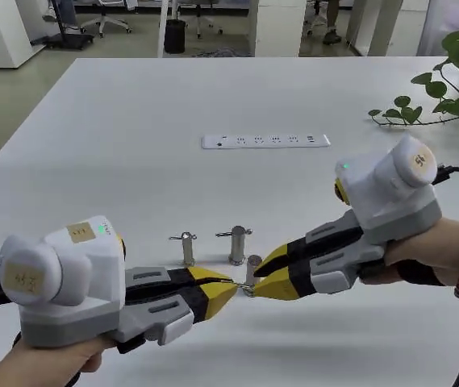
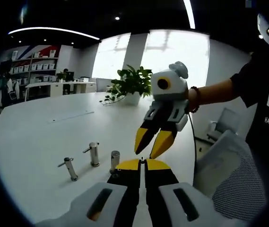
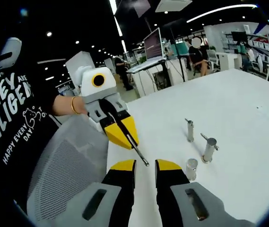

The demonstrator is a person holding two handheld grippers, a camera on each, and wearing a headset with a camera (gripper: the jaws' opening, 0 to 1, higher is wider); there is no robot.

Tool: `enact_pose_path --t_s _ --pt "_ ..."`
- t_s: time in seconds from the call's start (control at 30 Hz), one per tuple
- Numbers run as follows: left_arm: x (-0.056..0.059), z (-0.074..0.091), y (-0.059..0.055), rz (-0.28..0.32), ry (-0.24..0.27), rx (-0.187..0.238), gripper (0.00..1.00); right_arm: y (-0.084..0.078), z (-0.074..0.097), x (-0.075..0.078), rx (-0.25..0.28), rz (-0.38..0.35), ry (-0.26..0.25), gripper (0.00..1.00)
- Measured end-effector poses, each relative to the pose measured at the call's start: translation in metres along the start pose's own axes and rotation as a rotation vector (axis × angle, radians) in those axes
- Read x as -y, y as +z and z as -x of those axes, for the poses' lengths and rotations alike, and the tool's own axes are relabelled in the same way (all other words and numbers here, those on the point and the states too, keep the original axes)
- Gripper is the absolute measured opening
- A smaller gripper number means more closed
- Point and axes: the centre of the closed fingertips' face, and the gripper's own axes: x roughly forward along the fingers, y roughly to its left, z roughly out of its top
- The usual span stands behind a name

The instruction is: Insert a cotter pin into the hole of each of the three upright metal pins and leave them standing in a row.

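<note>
— Steel, by the look of them: three short, smooth round pins standing on the white desk [image 1: 132,161], low in the centre of the head view. Which one needs doing?

— The nearest pin [image 1: 253,268], just beside the yellow tips. Its top looks bare. The left pin [image 1: 187,248] and the middle pin [image 1: 237,243] behind it each have a thin crosspiece through the head, so I'd judge two of three done.

— And the loose cotter pin?

— The cotter pin [image 3: 138,150] is a thin sliver of wire. The left tool [image 1: 233,286] is clenched on one end of it at the very tips. Held like that, the free length can be aimed at the hole.

— What about the right tool?

— The right tool [image 3: 145,163] has its jaws parted with nothing between them. They sit close to the wire at the bottom centre of its own view. My guess is it's there to steady the nearest pin or to take the wire over.

— Tricky?

— I'd say so. That pin is slick and narrow-footed, so a sideways nudge could tip it out of the row. The power strip [image 1: 265,141], upper centre, lies well apart.
</note>
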Motion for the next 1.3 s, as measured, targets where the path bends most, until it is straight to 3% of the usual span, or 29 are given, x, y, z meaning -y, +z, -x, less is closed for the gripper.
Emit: enact_pose_path --t_s 0.27,0.6,0.87,1.3 --pt "0.009 -0.001 0.001 0.028 -0.049 0.018 0.0 -0.009 -0.003 -0.011 -0.001 -0.023 0.065 0.1" --pt "0.018 -0.003 -0.002 0.04 -0.087 0.01 0.0 -0.013 -0.005 -0.014 0.002 -0.012 0.081 0.03" --pt "0.016 -0.002 -0.007 0.071 -0.086 -0.01 0.0 -0.013 -0.005 -0.015 -0.016 0.019 0.071 0.0" --pt "0.015 -0.002 -0.017 0.029 -0.069 -0.05 0.0 -0.022 -0.009 -0.013 -0.136 0.19 0.045 0.0"
